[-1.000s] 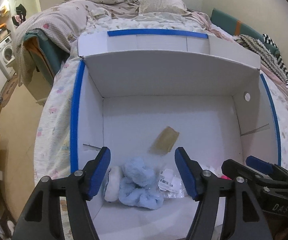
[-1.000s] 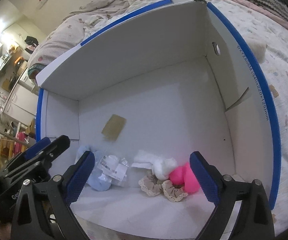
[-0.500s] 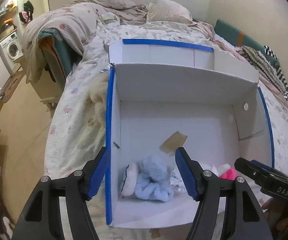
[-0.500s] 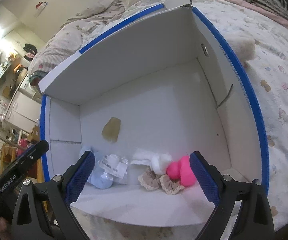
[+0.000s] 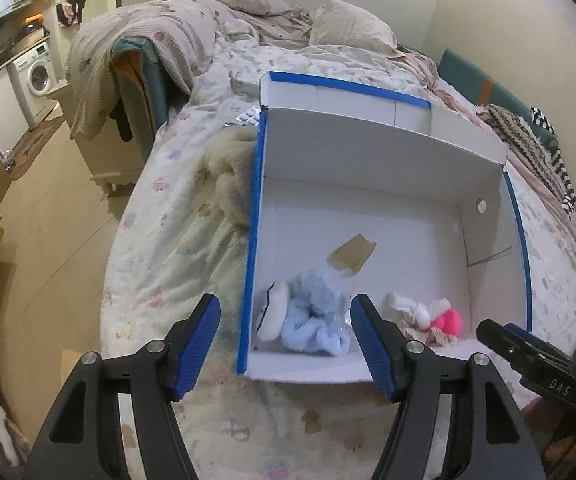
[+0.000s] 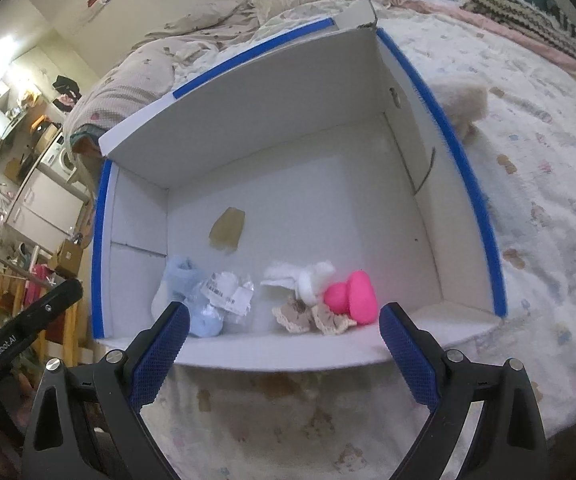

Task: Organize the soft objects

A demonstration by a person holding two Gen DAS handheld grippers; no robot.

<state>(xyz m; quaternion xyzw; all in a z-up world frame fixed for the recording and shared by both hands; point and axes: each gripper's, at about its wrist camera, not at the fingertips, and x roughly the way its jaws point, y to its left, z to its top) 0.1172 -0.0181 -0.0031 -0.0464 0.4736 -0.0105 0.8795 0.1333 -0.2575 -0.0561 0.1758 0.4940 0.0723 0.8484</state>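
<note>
A white cardboard box (image 5: 387, 208) with blue-taped edges lies open on the bed; it also shows in the right wrist view (image 6: 288, 128). Along its near wall lie a light blue fluffy item (image 5: 313, 316) (image 6: 192, 288), a white soft item (image 5: 272, 314), a clear packet with labels (image 6: 228, 296), a white cloth (image 6: 299, 276), a beige crocheted piece (image 6: 311, 318) and a pink soft item (image 6: 351, 298) (image 5: 447, 320). My left gripper (image 5: 288, 344) is open and empty, in front of the box's near left corner. My right gripper (image 6: 282, 352) is open and empty, in front of the near wall.
A cream fluffy item (image 5: 232, 176) lies on the bed left of the box, and another (image 6: 463, 100) lies right of it. A brown tape patch (image 5: 351, 256) is on the box floor. Bedding and pillows (image 5: 347, 28) are heaped behind. The bed's left edge drops to the floor (image 5: 60, 200).
Both grippers have pulled back from above the box interior to in front of its near wall, and the left has shifted left. Both stayed open and empty.
</note>
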